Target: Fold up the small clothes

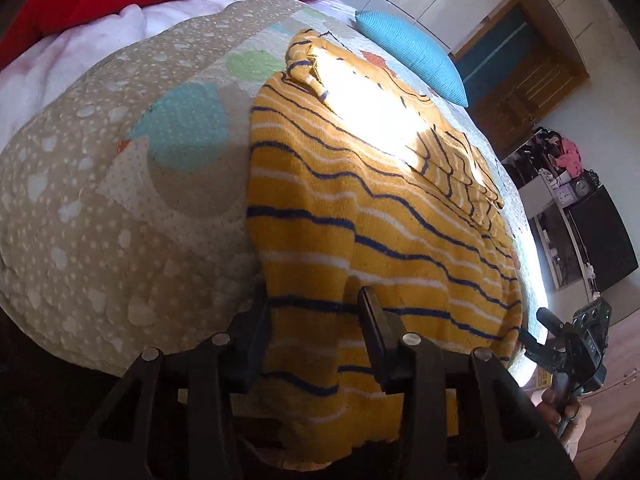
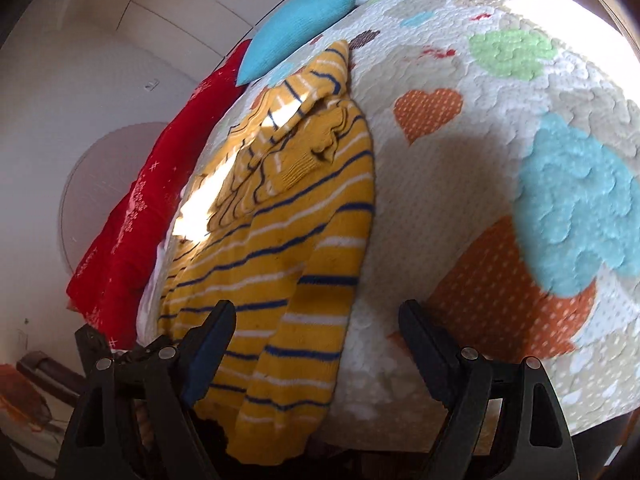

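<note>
Yellow knit with blue and white stripes, the sweater (image 1: 360,200) lies flat on the quilt (image 1: 100,200) of a bed, its hem hanging a little over the near edge and both sleeves already turned in over the chest. At the left corner of the hem the left gripper (image 1: 312,320) has its jaws spread, one on each side of the fabric, but not yet pressed on it. At the other corner the right gripper (image 2: 316,332) is also spread wide, with the sweater's edge just inside its left finger. I judge the step is taking the hem at both corners; the next move needs both grippers to close on the cloth together and carry the hem up toward the collar. No container is visible, only a blue cushion (image 1: 412,52).
</note>
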The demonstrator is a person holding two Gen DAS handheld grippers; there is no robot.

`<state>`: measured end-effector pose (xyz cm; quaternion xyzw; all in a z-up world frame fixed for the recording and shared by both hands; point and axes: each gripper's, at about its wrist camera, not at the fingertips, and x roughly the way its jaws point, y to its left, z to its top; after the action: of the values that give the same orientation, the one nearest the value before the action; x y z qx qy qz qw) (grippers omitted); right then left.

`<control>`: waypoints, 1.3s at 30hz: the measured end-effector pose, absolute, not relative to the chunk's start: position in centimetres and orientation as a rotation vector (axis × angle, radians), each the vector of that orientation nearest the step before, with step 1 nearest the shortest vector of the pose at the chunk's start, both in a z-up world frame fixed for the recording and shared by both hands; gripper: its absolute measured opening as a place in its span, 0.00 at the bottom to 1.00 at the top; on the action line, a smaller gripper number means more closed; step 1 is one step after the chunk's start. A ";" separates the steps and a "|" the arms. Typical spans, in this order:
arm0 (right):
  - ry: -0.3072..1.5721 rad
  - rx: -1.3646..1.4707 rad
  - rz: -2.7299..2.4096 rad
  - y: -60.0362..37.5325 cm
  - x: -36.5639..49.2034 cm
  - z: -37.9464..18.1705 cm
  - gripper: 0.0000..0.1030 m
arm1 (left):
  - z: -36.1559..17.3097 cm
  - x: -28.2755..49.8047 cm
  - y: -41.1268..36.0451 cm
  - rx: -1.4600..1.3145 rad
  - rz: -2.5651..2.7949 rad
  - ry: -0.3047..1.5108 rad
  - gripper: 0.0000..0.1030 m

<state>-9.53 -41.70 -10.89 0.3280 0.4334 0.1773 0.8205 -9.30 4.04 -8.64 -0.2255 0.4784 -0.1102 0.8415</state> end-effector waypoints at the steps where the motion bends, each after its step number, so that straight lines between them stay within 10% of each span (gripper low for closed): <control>1: 0.936 0.707 0.405 -40.9 -9.8 -11.2 0.85 | -8.9 -9.6 3.9 -0.485 -0.237 1.013 0.44; 7: 1.026 0.644 0.474 -36.2 -11.1 -13.0 0.86 | -10.9 -11.2 2.6 -0.489 -0.260 1.062 0.60; 17: 1.067 0.608 0.475 -33.7 -10.9 -14.3 0.85 | -12.6 -11.7 0.7 -0.493 -0.305 1.140 0.55; 19: 1.074 0.584 0.466 -33.4 -10.9 -14.2 0.76 | -13.1 -11.6 0.3 -0.503 -0.318 1.179 0.15; 22: 1.104 0.545 0.404 -33.2 -10.7 -14.3 0.31 | -12.3 -11.5 0.4 -0.522 -0.300 1.190 0.08; 24: 1.098 0.574 0.414 -33.9 -10.5 -13.8 0.21 | -10.6 -11.7 0.6 -0.522 -0.291 1.164 0.08; 32: 0.944 0.591 0.576 -36.1 -13.9 -6.8 0.13 | -1.1 -15.7 1.2 -0.467 -0.339 0.938 0.08; 39: 1.006 0.591 0.584 -36.0 -14.7 -8.5 0.13 | -4.4 -14.9 1.4 -0.508 -0.293 1.057 0.08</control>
<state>-14.69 -36.02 -8.51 0.2751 0.4679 0.2716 0.7947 -14.92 1.37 -4.38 -0.2390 0.4968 -0.1377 0.8229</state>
